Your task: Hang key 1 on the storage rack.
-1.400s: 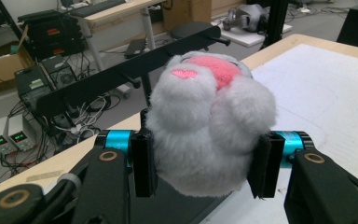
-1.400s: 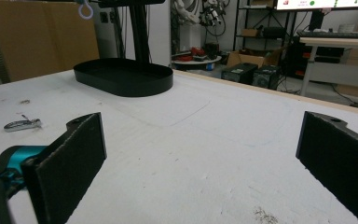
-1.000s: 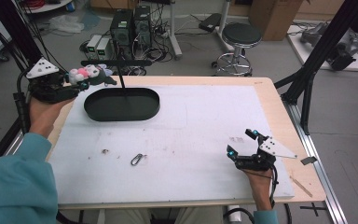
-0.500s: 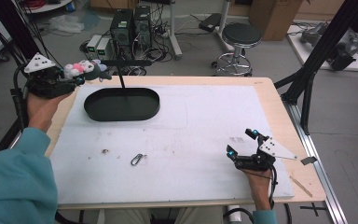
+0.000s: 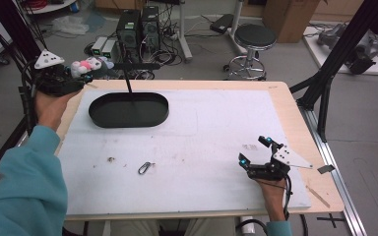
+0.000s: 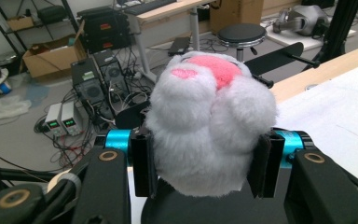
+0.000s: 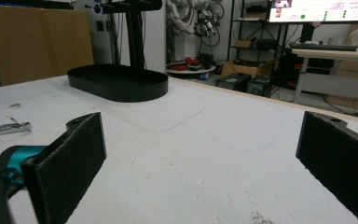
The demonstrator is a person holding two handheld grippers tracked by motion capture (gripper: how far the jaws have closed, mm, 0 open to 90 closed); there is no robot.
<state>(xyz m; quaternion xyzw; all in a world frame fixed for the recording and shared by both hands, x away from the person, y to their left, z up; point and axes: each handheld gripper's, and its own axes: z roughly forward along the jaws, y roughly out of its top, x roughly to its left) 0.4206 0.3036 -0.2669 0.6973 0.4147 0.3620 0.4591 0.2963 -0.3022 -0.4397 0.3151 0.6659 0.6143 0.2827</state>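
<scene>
The plush [image 6: 212, 126] sits squeezed between the left gripper's [image 6: 209, 165] two pads, jaws about half closed on its soft sides, held up off the table's [image 5: 285, 105] left far corner so it can be carried. Just ahead of and below that gripper stands the black tray [image 5: 129, 109] with its T-shaped stand [image 5: 128, 73], probably where the toy is meant to hang or land. The right gripper [image 7: 205, 163] rests low on the mat, jaws wide and empty, with a small clip [image 7: 9, 127] off to its left.
</scene>
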